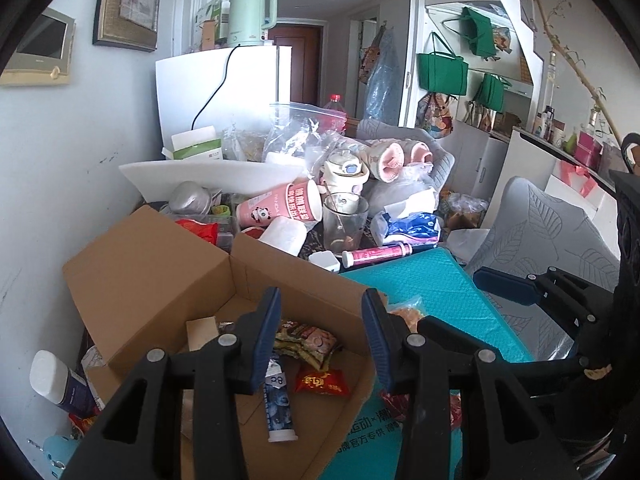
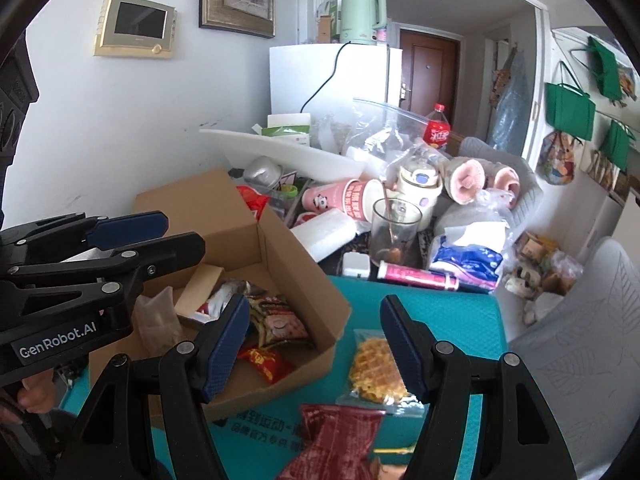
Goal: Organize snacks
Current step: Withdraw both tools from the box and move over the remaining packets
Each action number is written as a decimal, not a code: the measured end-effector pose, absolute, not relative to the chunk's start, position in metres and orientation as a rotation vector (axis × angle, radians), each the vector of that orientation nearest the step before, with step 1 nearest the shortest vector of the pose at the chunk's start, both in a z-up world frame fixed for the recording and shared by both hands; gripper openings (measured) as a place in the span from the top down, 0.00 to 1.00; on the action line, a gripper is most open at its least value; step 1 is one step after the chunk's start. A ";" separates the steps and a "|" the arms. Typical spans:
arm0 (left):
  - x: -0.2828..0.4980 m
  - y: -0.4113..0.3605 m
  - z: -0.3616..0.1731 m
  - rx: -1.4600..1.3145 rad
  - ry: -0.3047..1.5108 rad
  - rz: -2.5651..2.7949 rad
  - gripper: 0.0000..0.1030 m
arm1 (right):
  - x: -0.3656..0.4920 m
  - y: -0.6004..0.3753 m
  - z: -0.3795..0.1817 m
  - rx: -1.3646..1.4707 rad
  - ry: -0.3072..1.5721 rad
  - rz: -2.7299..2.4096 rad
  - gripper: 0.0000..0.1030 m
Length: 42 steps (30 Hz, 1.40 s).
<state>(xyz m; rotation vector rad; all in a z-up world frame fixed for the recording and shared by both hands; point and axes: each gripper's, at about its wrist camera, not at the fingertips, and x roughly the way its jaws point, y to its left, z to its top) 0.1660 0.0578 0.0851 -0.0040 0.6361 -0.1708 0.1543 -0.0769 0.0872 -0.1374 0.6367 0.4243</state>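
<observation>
Presently catalogued: cardboard box (image 2: pixel 280 264), flaps open, on the table beside a teal padded mailer (image 2: pixel 452 316). Contents: patterned snack packet (image 2: pixel 280 320), red candy packet (image 2: pixel 266 362), blue tube (image 1: pixel 279 404), a few paper scraps.

Outside the box, on the mailer: waffle snack in clear wrap (image 2: pixel 374 368) and dark red snack bag (image 2: pixel 340 436), both near the box's front corner.

Left claw (image 1: pixel 320 336): jaws apart, empty, hanging over the box interior. Right claw (image 2: pixel 316 344): jaws apart, empty, straddling the box's right wall, with the waffle snack just beside its right finger.

Risks, as judged:
- Waffle looks brittle; a hard pinch would likely crack it inside the wrap.
- Slick clear wrap may slip from the pads on lifting.
- The two claws work close together; a reach into the box could knock one against the other or tip a flap.
- Drinking glass (image 2: pixel 394 232) with a spoon in it stands just behind the mailer; a wide swing could topple it.

Surface: table crowded with a pink paper cup (image 2: pixel 344 198), pink tube (image 2: pixel 420 276), plastic bags, tissues. Room: white fridge (image 2: pixel 332 80) topped by a green kettle (image 2: pixel 362 18), framed picture, green tote bags on the wall.
</observation>
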 end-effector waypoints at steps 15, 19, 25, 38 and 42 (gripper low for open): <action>0.145 -0.011 0.064 0.084 0.688 -0.348 0.60 | 0.112 -0.145 0.067 -0.064 0.692 0.277 0.34; 0.142 -0.026 0.055 0.093 0.717 -0.384 0.60 | 0.101 -0.161 0.058 -0.044 0.714 0.244 0.34; 0.139 -0.048 0.036 0.103 0.751 -0.413 0.60 | 0.088 -0.184 0.041 -0.008 0.748 0.206 0.34; 0.135 -0.063 -0.010 0.092 0.847 -0.447 0.60 | 0.075 -0.222 -0.005 0.058 0.832 0.158 0.33; 0.132 -0.061 -0.023 0.077 0.872 -0.435 0.60 | 0.076 -0.225 -0.022 0.077 0.866 0.171 0.29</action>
